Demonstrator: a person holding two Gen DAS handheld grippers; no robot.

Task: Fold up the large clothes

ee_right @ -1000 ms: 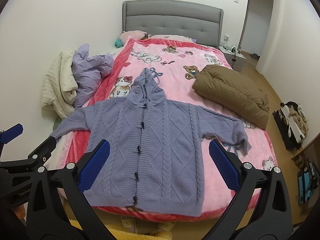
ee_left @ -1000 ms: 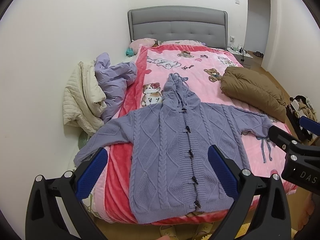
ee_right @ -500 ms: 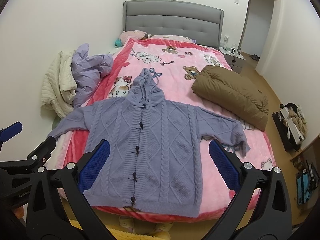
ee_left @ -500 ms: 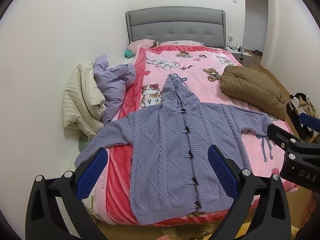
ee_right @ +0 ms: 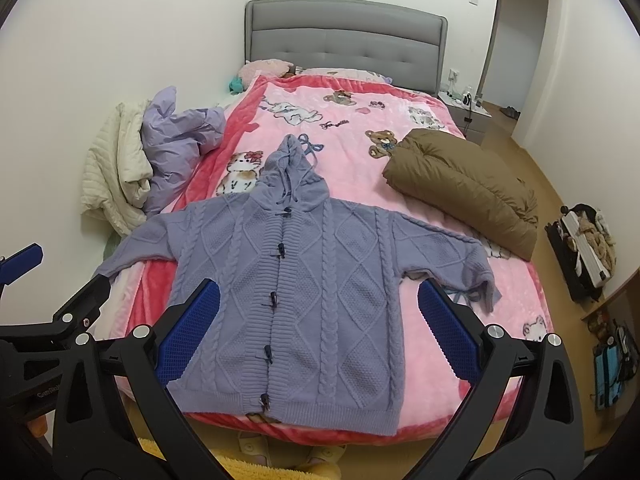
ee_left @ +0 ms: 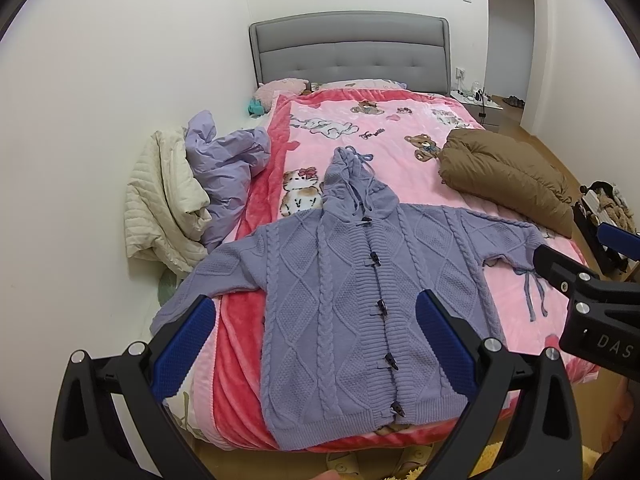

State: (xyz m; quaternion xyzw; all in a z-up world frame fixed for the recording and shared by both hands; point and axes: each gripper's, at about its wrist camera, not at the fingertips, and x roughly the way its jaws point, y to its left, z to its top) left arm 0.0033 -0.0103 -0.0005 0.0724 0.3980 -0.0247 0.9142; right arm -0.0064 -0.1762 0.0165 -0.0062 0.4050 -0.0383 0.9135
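A lilac cable-knit hooded cardigan with dark toggle buttons (ee_left: 360,308) (ee_right: 304,300) lies spread flat, front up and buttoned, on the pink cartoon-print fleece blanket (ee_left: 384,140) (ee_right: 352,136) that covers the bed. Its hood points to 12 o'clock, toward the grey padded headboard (ee_left: 352,52) (ee_right: 344,32), and its hem lies at the foot edge at 6 o'clock. One sleeve reaches out to 9 o'clock over the blanket's red border, the other to 3 o'clock, with tie strings trailing at its cuff.

The left hand-held gripper (ee_left: 316,344) hangs above the lower part of the cardigan, its blue-padded fingers (ee_left: 184,344) spread wide apart with nothing between them. The right hand-held gripper (ee_right: 320,332) (ee_left: 592,280) is likewise spread wide and empty, over the garment's lower half; in the left wrist view it shows at 3 o'clock, beside the right cuff. Neither touches the knit.

At 2 o'clock from the cardigan, a brown puffy padded jacket (ee_left: 508,180) (ee_right: 464,188) lies folded on the blanket, apart from the sleeve. At 10 o'clock, a crumpled pale purple garment (ee_left: 228,168) (ee_right: 180,144) and a cream quilted garment (ee_left: 164,204) (ee_right: 112,168) are heaped against the wall at the bed's edge. A pale bedside cabinet (ee_left: 480,108) (ee_right: 468,112) stands at 1 o'clock beside the headboard.
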